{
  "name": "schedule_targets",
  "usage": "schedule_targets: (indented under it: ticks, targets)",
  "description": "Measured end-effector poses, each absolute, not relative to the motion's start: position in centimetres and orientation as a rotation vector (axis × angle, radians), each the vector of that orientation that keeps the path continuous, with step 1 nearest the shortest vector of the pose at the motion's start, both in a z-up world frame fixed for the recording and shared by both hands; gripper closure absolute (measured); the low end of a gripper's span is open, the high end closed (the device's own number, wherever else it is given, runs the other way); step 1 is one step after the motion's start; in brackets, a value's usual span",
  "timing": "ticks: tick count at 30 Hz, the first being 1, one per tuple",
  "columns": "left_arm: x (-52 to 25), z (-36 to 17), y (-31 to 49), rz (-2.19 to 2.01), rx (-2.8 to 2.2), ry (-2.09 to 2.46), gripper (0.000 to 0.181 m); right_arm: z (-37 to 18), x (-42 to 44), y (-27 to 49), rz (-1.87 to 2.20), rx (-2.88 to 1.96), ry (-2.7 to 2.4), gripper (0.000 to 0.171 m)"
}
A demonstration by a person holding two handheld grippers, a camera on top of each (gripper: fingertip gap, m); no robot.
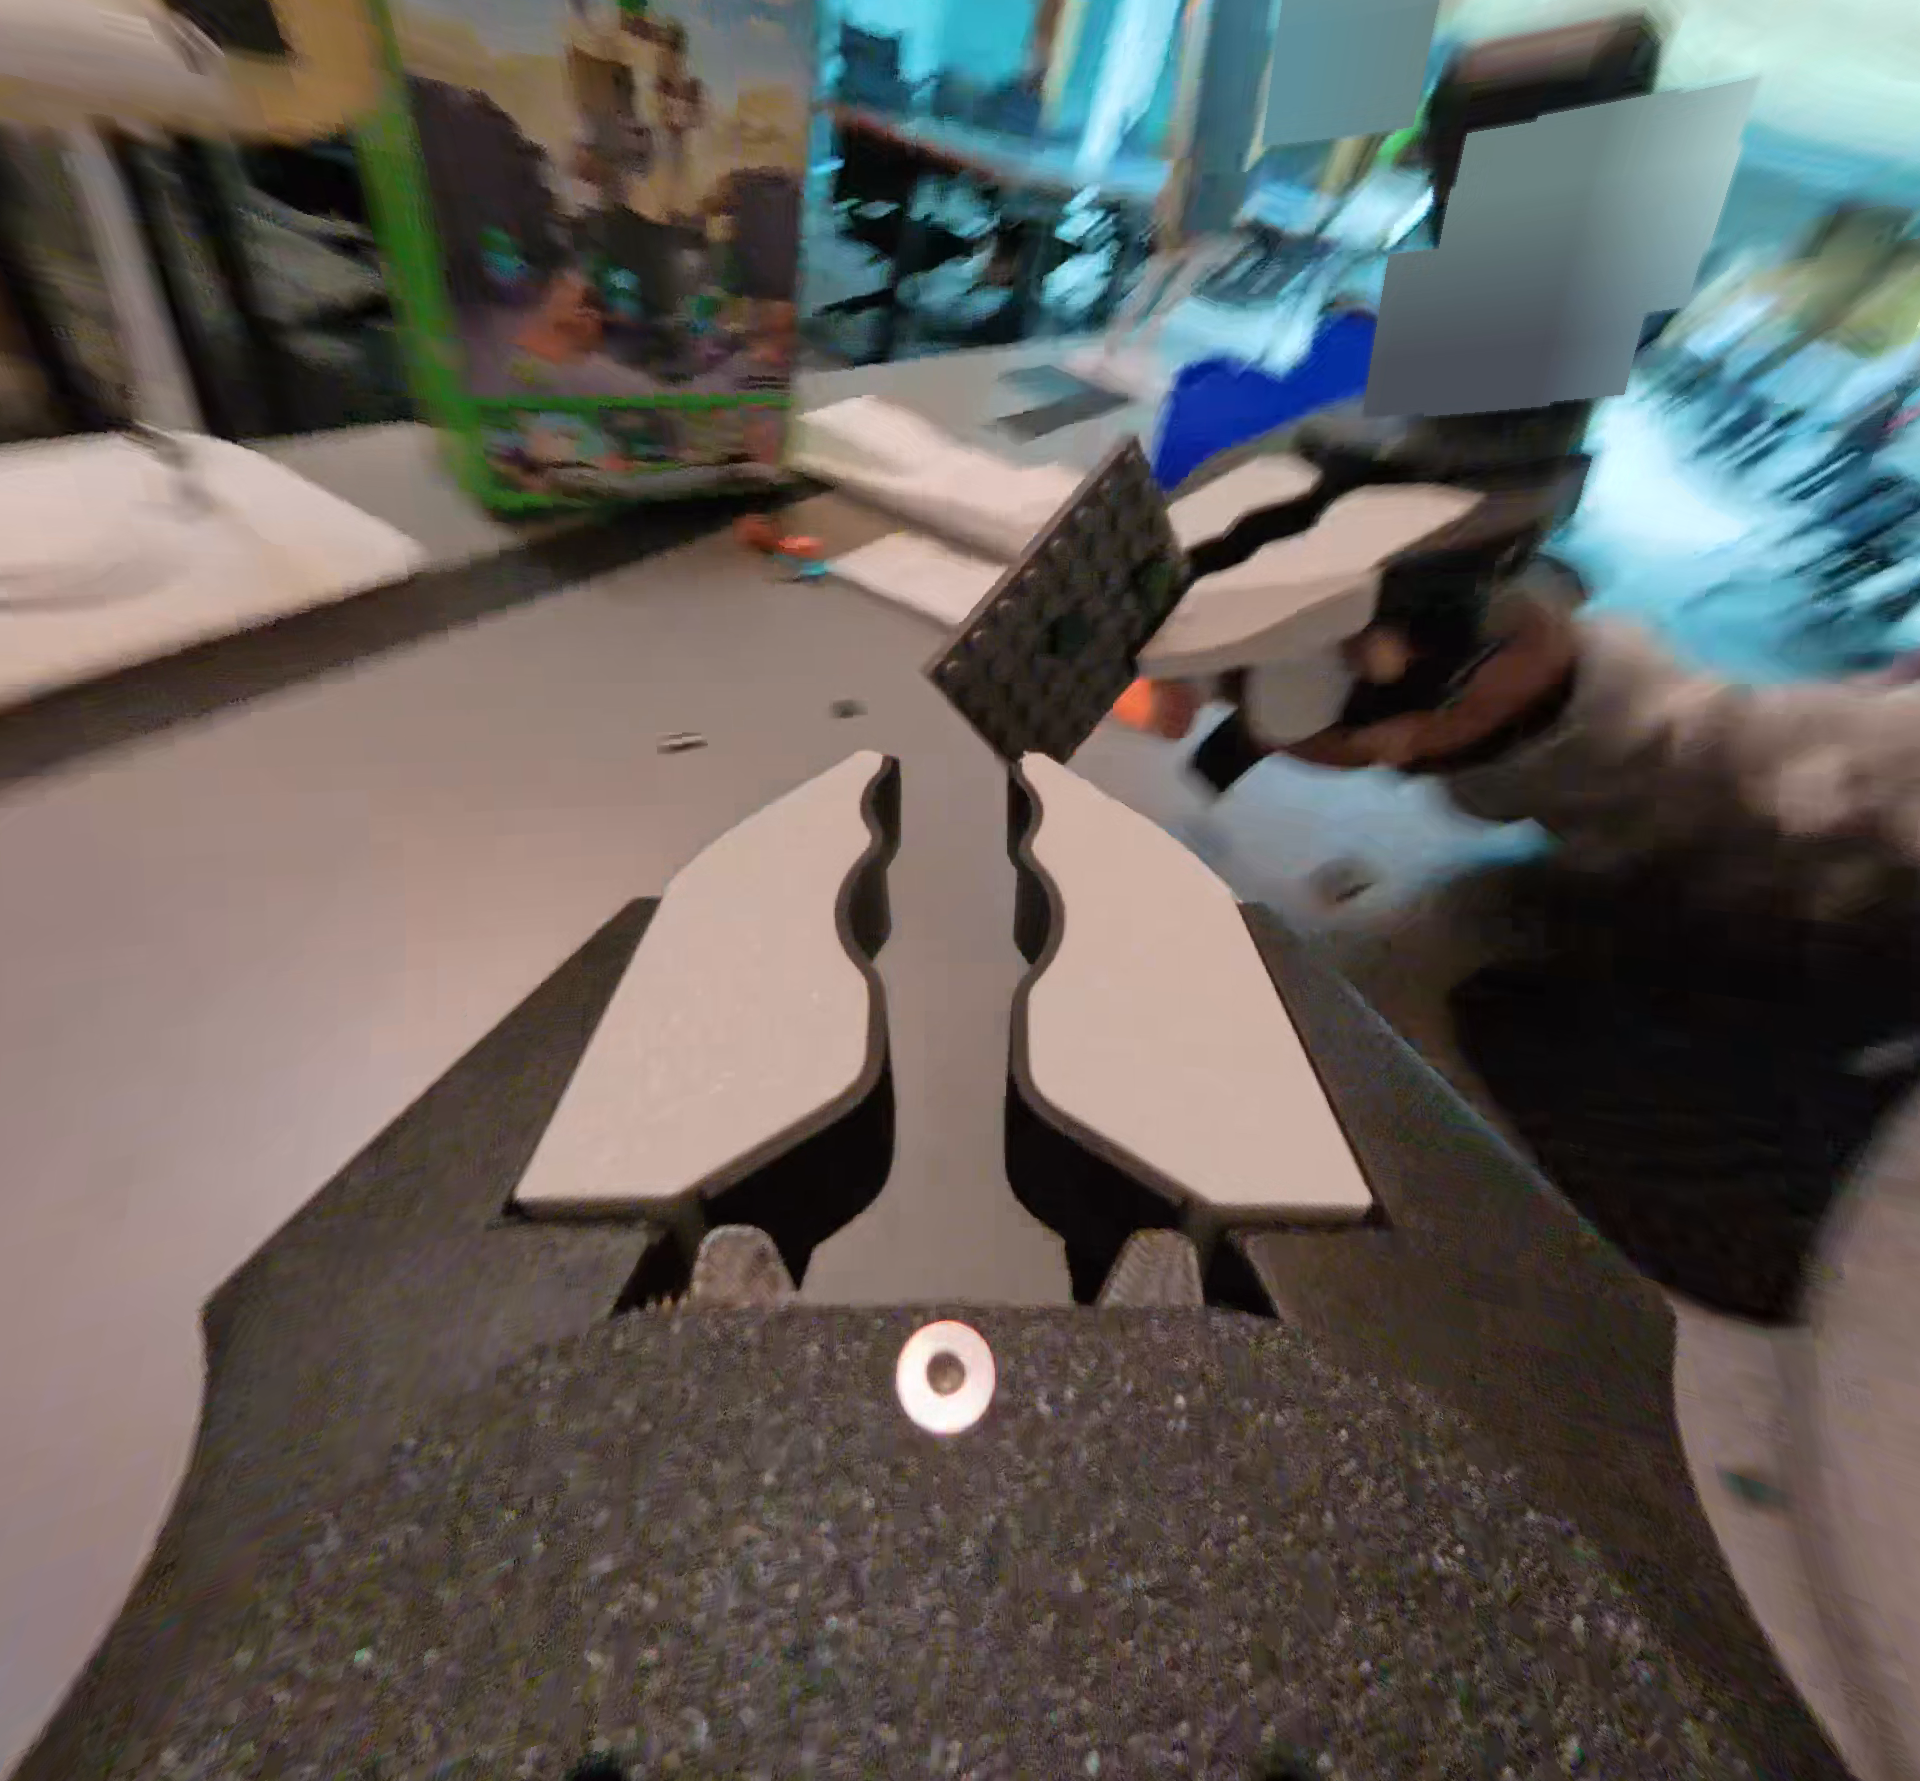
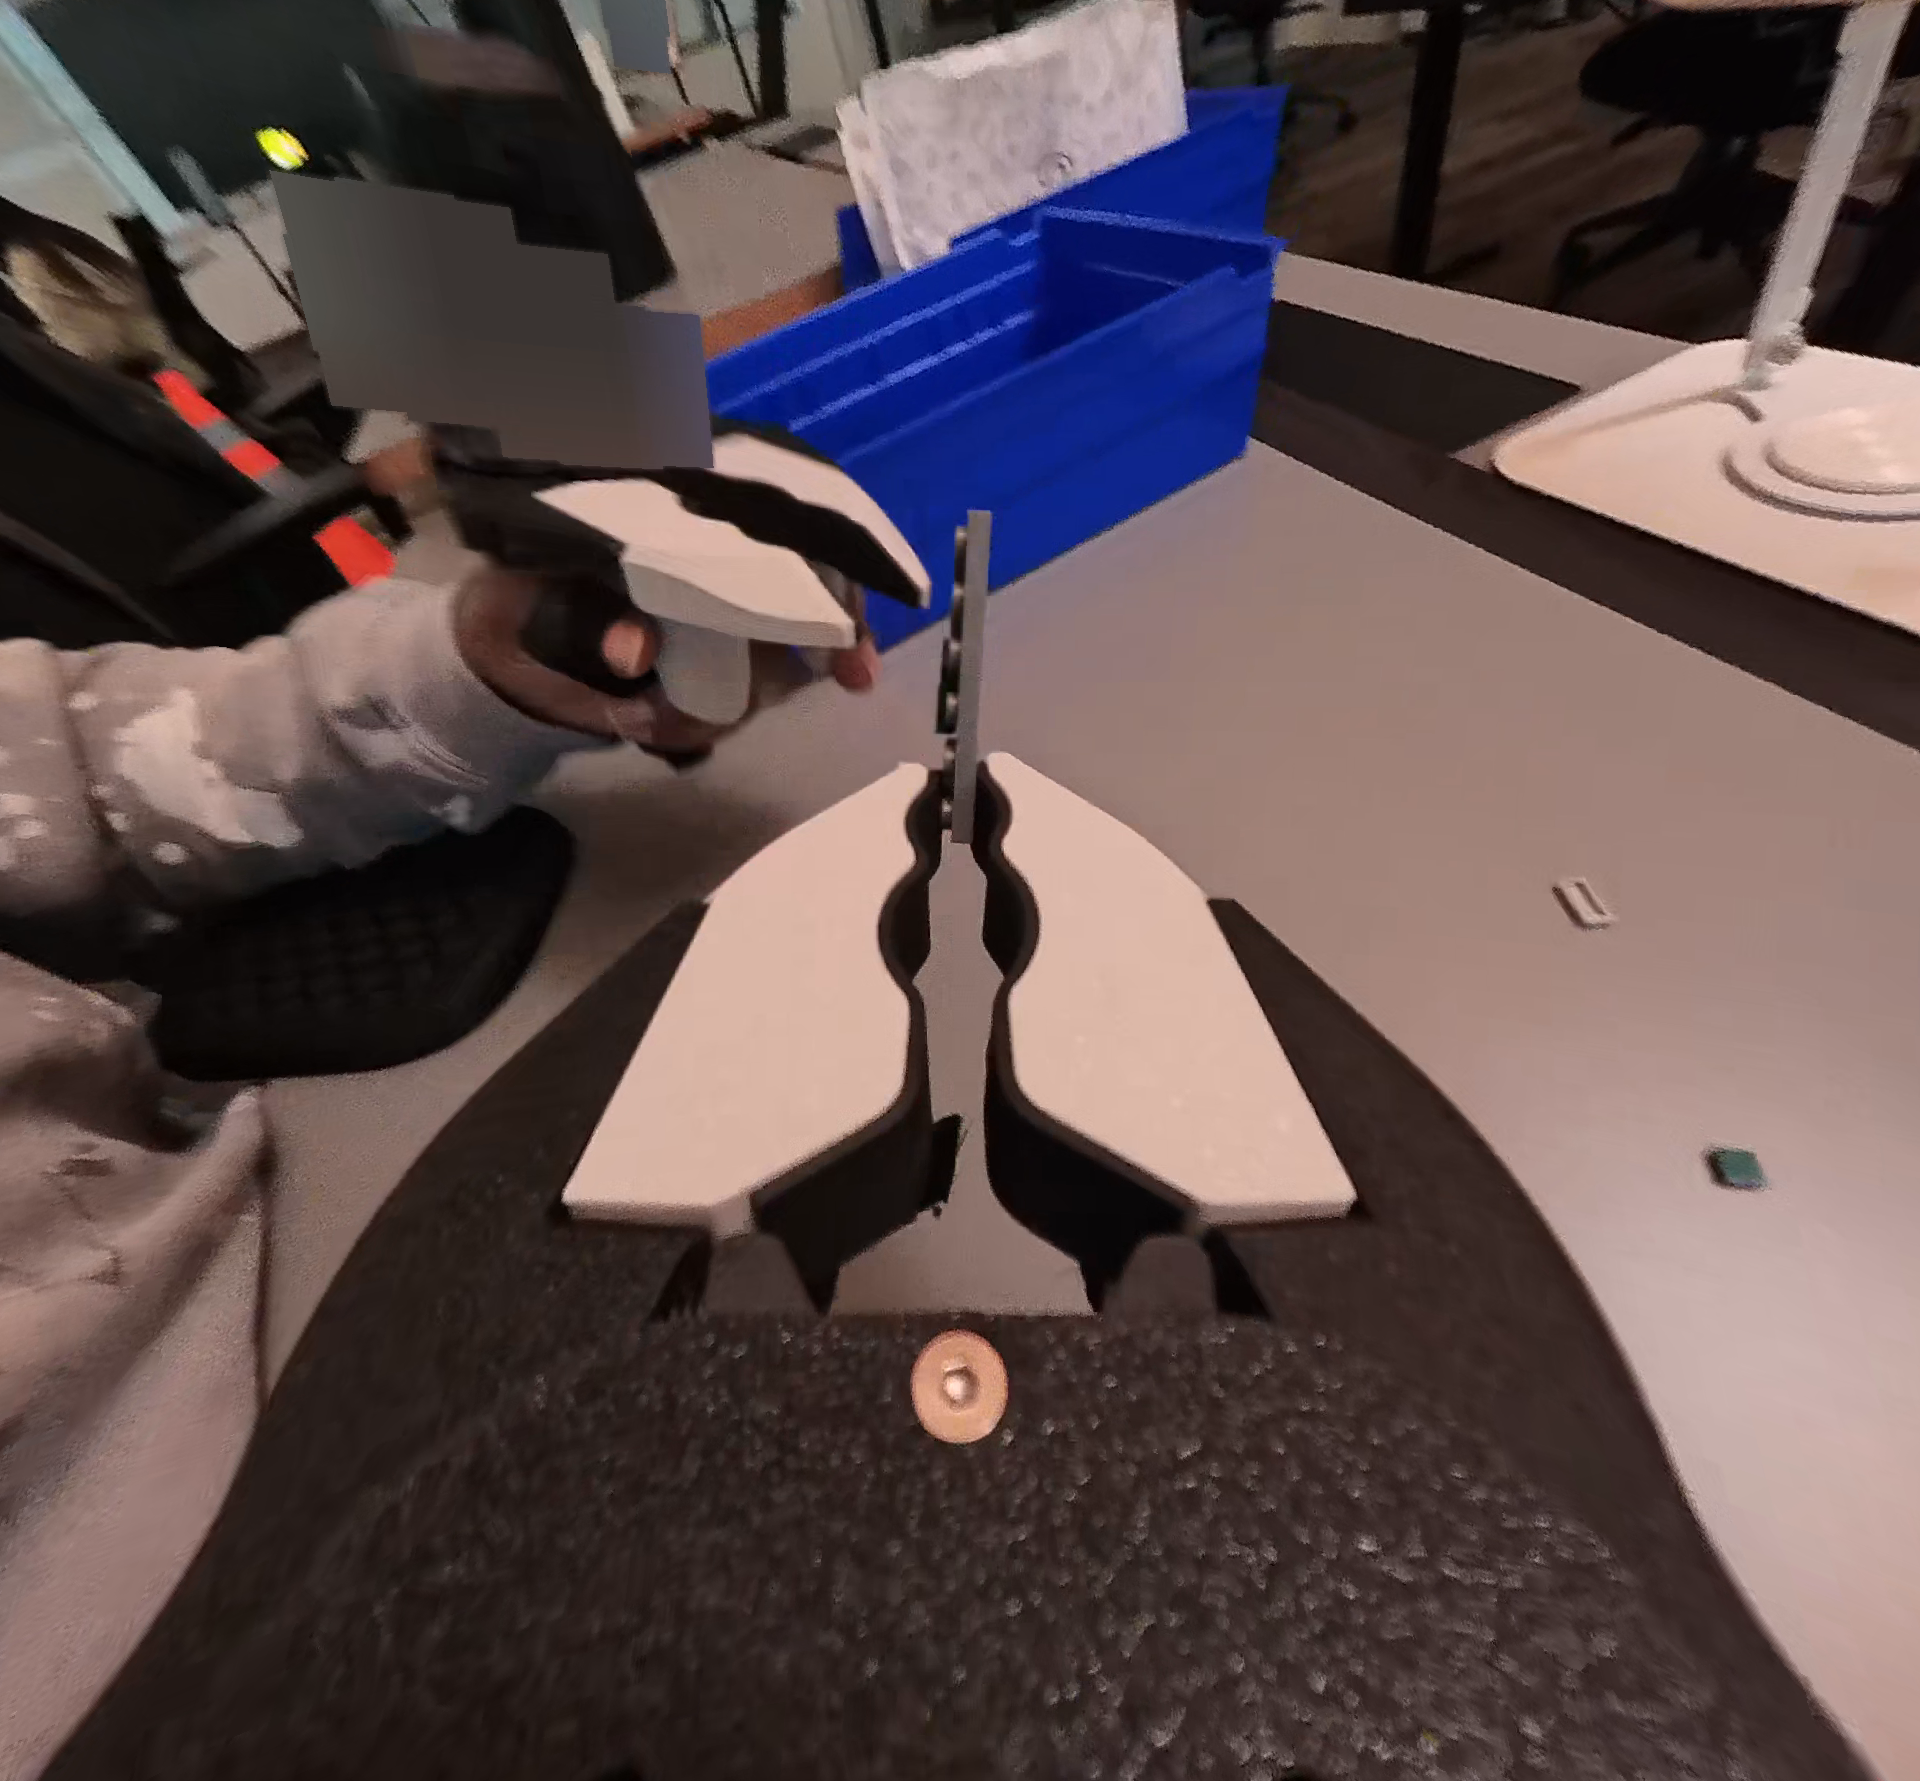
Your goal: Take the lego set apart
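My right gripper point(image 2: 961, 781) is shut on a dark grey studded lego plate point(image 2: 971, 671), which I see edge-on and upright above the grey table point(image 2: 1351, 796). In the left wrist view the same plate point(image 1: 1060, 619) hangs tilted from the right gripper point(image 1: 1169, 578), with its lower corner just beyond my left gripper's right fingertip point(image 1: 1039, 786). My left gripper point(image 1: 951, 770) is open, with nothing between its pads. It also shows in the right wrist view point(image 2: 894, 588), close to the plate's studded left face.
A green lego box point(image 1: 603, 225) stands at the back left. A blue bin point(image 2: 1039, 381) sits behind the plate and a white lamp base point(image 2: 1766, 453) at the right. Small loose pieces point(image 2: 1584, 903) point(image 2: 1735, 1167) and orange bits point(image 1: 790, 547) lie on the table. Spacing between my two grippers at the tips: around 6 cm.
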State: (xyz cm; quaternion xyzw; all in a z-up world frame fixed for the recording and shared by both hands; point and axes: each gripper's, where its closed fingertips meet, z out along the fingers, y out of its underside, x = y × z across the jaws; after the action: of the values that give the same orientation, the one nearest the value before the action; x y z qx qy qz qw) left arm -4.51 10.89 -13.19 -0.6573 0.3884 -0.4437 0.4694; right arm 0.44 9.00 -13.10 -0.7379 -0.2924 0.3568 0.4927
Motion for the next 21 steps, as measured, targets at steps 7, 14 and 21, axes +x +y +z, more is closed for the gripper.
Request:
schedule_targets:
  ticks: [7,14,21]
  targets:
    - [-3.1,-13.8,10.0,-0.450,-1.496,1.230,0.165,-15.8,-1.1,9.6,0.718,-1.905,-0.770,0.167]
    - [-2.6,-16.3,10.1,-0.268,-1.496,1.334,0.172,-16.4,-1.9,9.1,0.858,-1.972,-0.696,0.166]
    - [-3.0,-18.0,10.3,-0.230,-1.556,1.363,0.172,-17.8,-2.5,8.9,0.987,-2.025,-0.647,0.165]
